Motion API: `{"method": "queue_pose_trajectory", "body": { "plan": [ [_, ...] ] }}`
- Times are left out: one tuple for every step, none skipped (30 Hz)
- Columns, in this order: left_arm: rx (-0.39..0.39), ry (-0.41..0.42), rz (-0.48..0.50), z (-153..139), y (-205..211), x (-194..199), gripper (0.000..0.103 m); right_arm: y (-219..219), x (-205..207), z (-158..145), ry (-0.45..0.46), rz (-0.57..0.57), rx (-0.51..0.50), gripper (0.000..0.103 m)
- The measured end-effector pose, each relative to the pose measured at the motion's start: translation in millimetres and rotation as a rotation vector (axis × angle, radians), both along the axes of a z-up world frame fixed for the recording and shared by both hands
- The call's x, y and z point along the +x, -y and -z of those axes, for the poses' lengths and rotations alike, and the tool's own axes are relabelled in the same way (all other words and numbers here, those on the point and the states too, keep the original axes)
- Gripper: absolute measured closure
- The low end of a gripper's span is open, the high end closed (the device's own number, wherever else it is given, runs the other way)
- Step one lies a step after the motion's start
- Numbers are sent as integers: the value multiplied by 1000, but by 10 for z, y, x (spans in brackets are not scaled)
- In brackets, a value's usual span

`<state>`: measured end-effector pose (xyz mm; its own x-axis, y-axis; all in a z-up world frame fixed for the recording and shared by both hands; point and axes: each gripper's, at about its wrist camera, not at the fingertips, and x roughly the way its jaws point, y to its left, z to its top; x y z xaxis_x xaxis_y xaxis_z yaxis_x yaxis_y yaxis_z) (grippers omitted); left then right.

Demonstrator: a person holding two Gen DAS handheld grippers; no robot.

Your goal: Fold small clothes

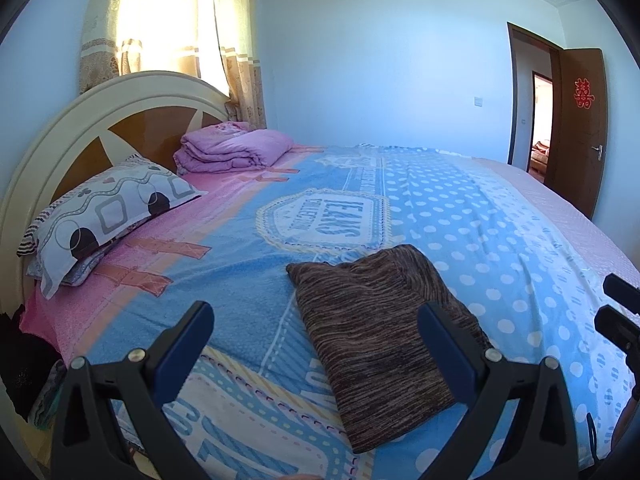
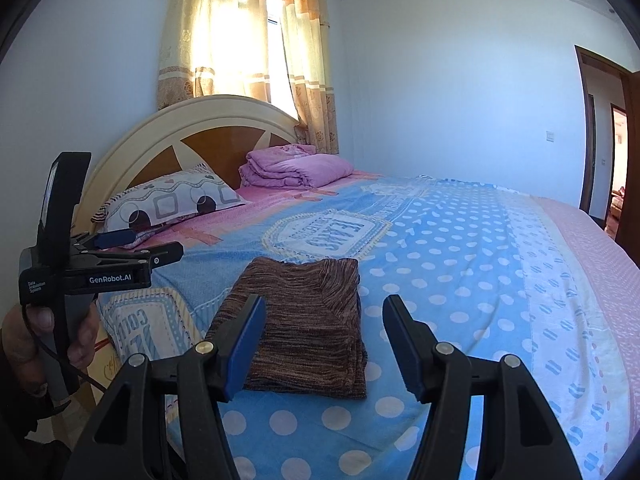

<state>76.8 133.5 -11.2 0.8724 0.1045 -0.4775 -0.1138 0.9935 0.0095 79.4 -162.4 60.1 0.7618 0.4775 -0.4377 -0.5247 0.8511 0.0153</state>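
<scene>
A brown striped knit garment (image 1: 372, 332) lies folded into a flat rectangle on the blue dotted bedspread (image 1: 500, 248), near the bed's front edge; it also shows in the right wrist view (image 2: 308, 328). My left gripper (image 1: 316, 324) is open and empty, held above the bed just in front of the garment; the right wrist view shows it from the side (image 2: 144, 246) at the left. My right gripper (image 2: 324, 316) is open and empty, hovering over the garment's near end. Its black tips (image 1: 618, 304) show at the right edge of the left wrist view.
A patterned pillow (image 1: 108, 216) and a folded pink quilt (image 1: 236, 150) lie at the curved headboard (image 1: 80, 120). Curtains (image 2: 240, 40) hang behind it. An open brown door (image 1: 580, 128) is at the far right. The bedspread (image 2: 480, 260) covers the whole bed.
</scene>
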Motion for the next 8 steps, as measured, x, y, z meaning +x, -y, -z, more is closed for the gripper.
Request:
{"method": "queue_pose_trajectory", "body": {
  "plan": [
    [-2,-4,-1,5,-11,5,0,-3,1,1,-1,-2,-1,41],
    [-5,-6,-6,13,-24,7,0,-2,0,3,-1,-2,-1,41],
    [-6,-6,-6,18,-31,7,0,-3,-2,5,-1,-3,-2,41],
    [-6,-8,-7,27,-38,9,0,-6,-5,5,-1,-4,-2,41],
    [-5,-9,-9,34,-44,14,0,-9,-4,6,-2,-4,-3,41],
    [-4,-7,-10,38,-45,15,0,-7,-6,5,-3,-5,-3,41],
    [-1,-3,-9,40,-45,15,0,-8,-11,7,-4,-5,-4,41],
    [7,-3,-11,43,-42,16,0,-9,-10,8,-6,-6,-4,41]
  ]
}}
